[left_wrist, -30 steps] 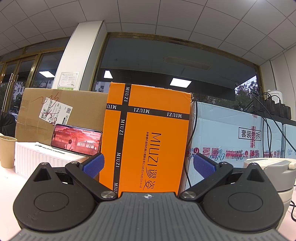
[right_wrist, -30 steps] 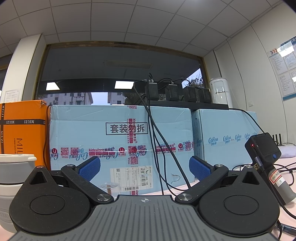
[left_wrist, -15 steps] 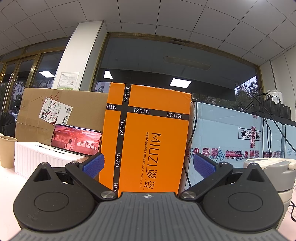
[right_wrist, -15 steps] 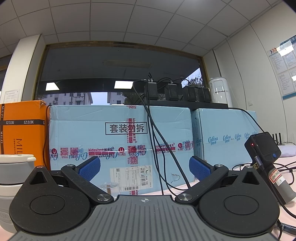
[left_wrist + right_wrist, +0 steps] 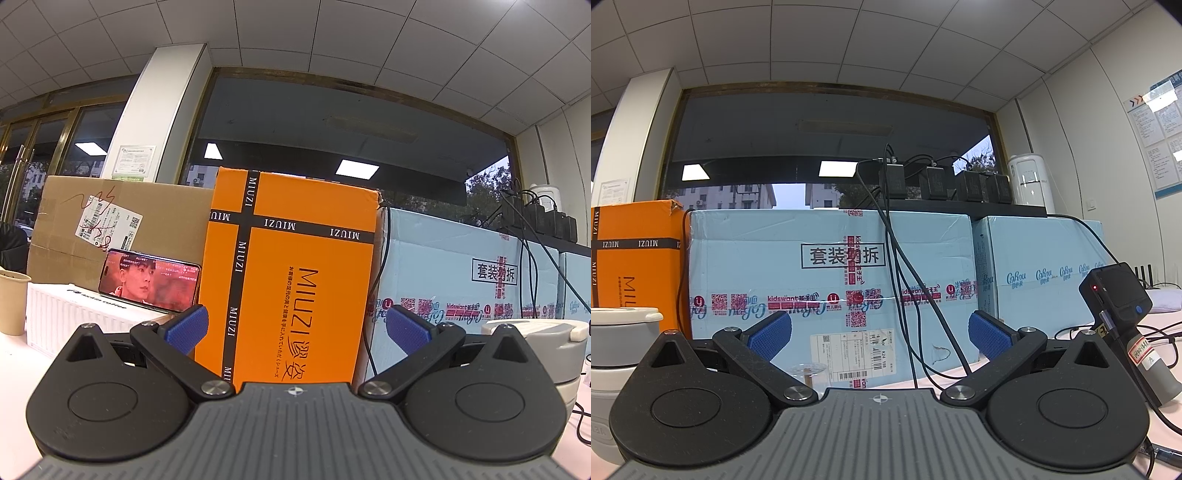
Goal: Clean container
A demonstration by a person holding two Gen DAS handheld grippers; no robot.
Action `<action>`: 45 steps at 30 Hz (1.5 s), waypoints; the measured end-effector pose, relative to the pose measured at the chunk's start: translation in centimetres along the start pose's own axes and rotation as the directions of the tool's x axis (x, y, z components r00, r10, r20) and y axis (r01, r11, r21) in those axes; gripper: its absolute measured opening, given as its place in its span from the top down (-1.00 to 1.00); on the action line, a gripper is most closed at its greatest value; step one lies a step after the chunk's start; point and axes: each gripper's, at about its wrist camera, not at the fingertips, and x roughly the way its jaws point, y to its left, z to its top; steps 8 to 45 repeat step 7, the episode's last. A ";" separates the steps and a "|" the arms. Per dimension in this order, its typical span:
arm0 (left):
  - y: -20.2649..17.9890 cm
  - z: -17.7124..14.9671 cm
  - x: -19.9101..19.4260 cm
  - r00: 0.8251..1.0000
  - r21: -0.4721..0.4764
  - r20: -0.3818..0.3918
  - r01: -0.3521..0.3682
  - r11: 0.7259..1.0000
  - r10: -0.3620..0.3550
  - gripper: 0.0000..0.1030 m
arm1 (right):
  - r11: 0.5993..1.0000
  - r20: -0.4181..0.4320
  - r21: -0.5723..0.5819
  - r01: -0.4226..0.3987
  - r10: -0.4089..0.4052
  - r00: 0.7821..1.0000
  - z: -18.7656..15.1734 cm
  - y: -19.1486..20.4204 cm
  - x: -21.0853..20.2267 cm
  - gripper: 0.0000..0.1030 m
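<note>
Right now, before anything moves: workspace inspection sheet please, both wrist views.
Surface: white table, partly hidden by the grippers.
Job's things: lidded grey-and-white container, upright, between the two grippers; also seen at.
Clutter: orange box, brown carton, pale blue boxes, phone playing video atop a white box, paper cup, small clear glass item, black handheld device.
Grippers: left gripper open, empty; right gripper open, empty.
Cables: black cables hang over the blue boxes from adapters.
Surroundings: window, tiled ceiling.
</note>
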 end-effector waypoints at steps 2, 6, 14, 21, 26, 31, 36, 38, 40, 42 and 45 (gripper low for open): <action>0.0 0.0 0.0 1.000 -0.002 -0.001 -0.002 1.000 0.002 -1.00 | 1.000 0.000 0.000 0.000 0.000 1.000 0.0 0.0 0.0 -1.00; 0.0 0.0 0.0 1.000 -0.003 0.000 -0.003 1.000 0.003 -1.00 | 1.000 0.000 0.000 0.000 0.000 1.000 0.0 0.0 0.0 -1.00; 0.0 0.0 0.0 1.000 -0.002 0.001 -0.002 1.000 0.002 -1.00 | 1.000 0.000 0.000 0.000 0.000 1.000 0.0 0.0 0.0 -1.00; 0.0 0.0 0.0 1.000 -0.002 0.001 -0.002 1.000 0.002 -1.00 | 1.000 0.000 0.000 0.000 0.000 1.000 0.0 0.0 0.0 -1.00; 0.0 0.0 0.0 1.000 -0.002 0.001 -0.002 1.000 0.002 -1.00 | 1.000 0.000 0.000 0.000 0.000 1.000 0.0 0.0 0.0 -1.00; 0.0 0.0 0.0 1.000 -0.002 0.001 -0.002 1.000 0.002 -1.00 | 1.000 0.000 0.000 0.000 0.000 1.000 0.0 0.0 0.0 -1.00; 0.0 0.0 0.0 1.000 -0.002 0.001 -0.002 1.000 0.002 -1.00 | 1.000 0.000 0.000 0.000 0.000 1.000 0.0 0.0 0.0 -1.00; 0.0 0.0 0.0 1.000 -0.002 0.001 -0.002 1.000 0.002 -1.00 | 1.000 0.000 0.000 0.000 0.000 1.000 0.0 0.0 0.0 -1.00; 0.0 0.0 0.0 1.000 -0.002 0.001 -0.002 1.000 0.002 -1.00 | 1.000 0.000 0.000 0.000 0.000 1.000 0.0 0.0 0.0 -1.00; 0.0 0.0 0.0 1.000 -0.002 0.001 -0.002 1.000 0.002 -1.00 | 1.000 0.000 0.000 0.000 0.000 1.000 0.0 0.0 0.0 -1.00; 0.0 0.0 0.0 1.000 -0.002 0.001 -0.002 1.000 0.002 -1.00 | 1.000 0.000 0.000 0.000 0.000 1.000 0.0 0.0 0.0 -1.00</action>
